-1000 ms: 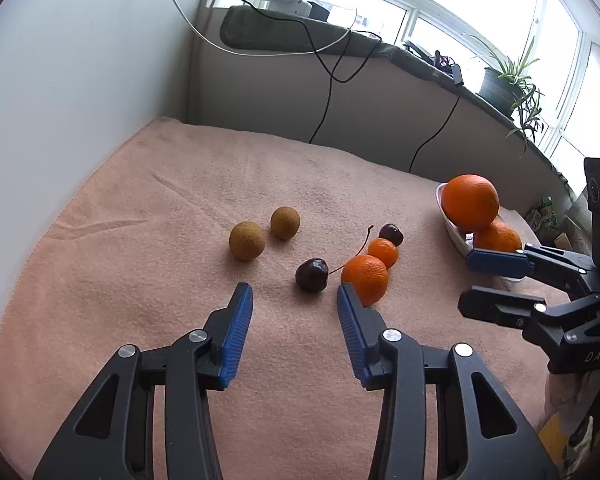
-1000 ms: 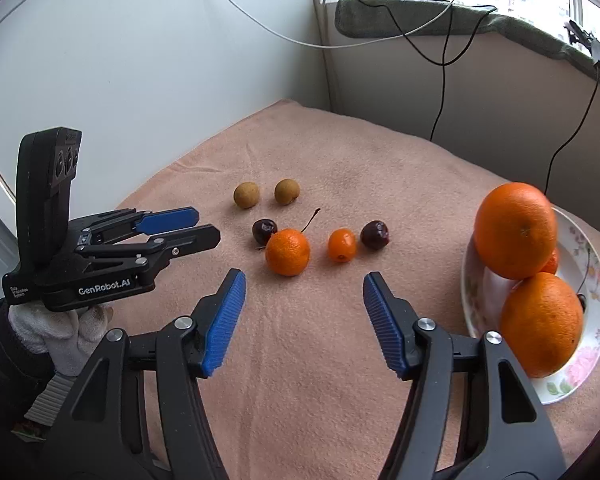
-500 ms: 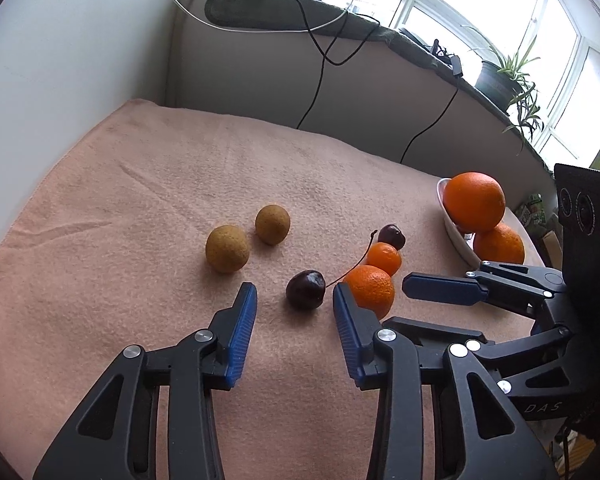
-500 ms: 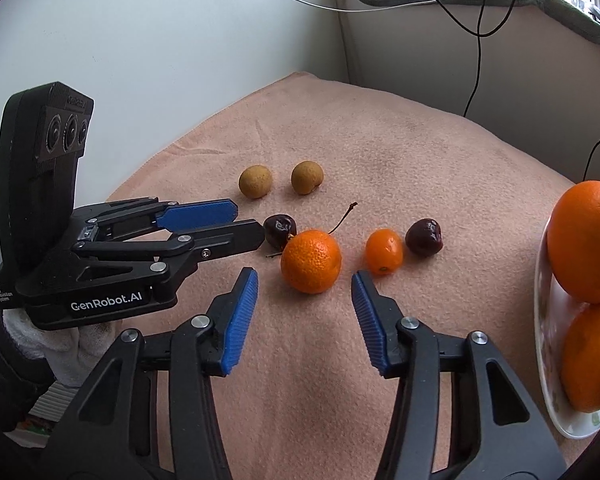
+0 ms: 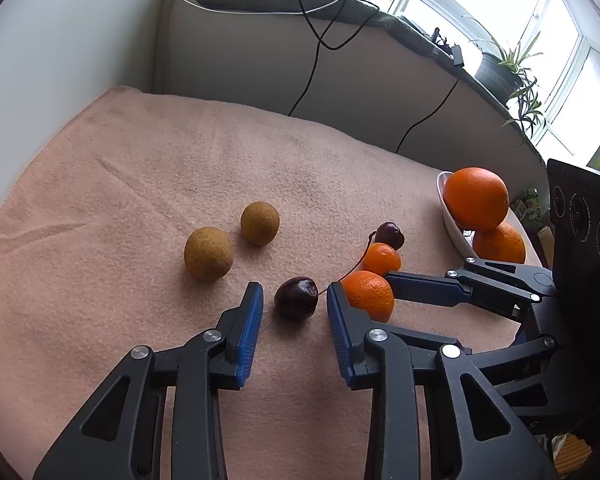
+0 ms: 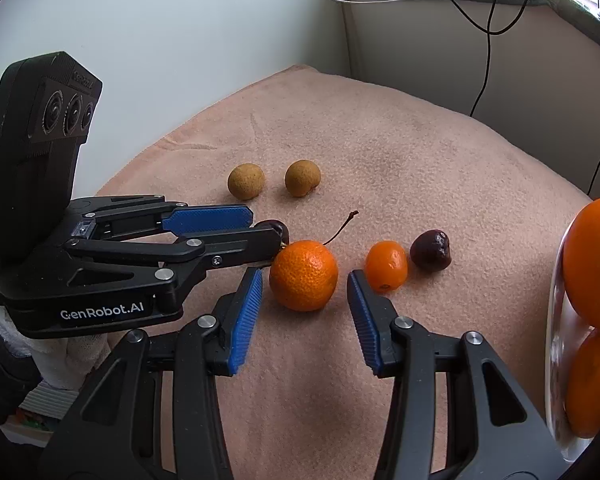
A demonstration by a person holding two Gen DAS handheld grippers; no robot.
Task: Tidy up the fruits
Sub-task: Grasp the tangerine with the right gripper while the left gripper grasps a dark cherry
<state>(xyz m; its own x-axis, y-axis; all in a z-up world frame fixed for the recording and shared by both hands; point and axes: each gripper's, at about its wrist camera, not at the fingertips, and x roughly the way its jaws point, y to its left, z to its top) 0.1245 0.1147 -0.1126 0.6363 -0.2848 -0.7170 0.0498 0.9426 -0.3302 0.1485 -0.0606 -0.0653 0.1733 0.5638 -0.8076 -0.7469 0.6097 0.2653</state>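
On the peach cloth lie two brown longans, a dark stemmed cherry, a mandarin, a small kumquat and a second cherry. My left gripper is open, its blue pads on either side of the stemmed cherry without touching it. My right gripper is open, with the mandarin between its pads. The left gripper also shows in the right wrist view, where it hides most of the stemmed cherry.
A white floral plate at the right holds two large oranges. A white wall stands at the left, a ledge with cables behind. The two grippers sit close together over the fruit cluster.
Both grippers have moved forward and down. The left pads now flank the stemmed cherry and have narrowed; the right pads now flank the mandarin.
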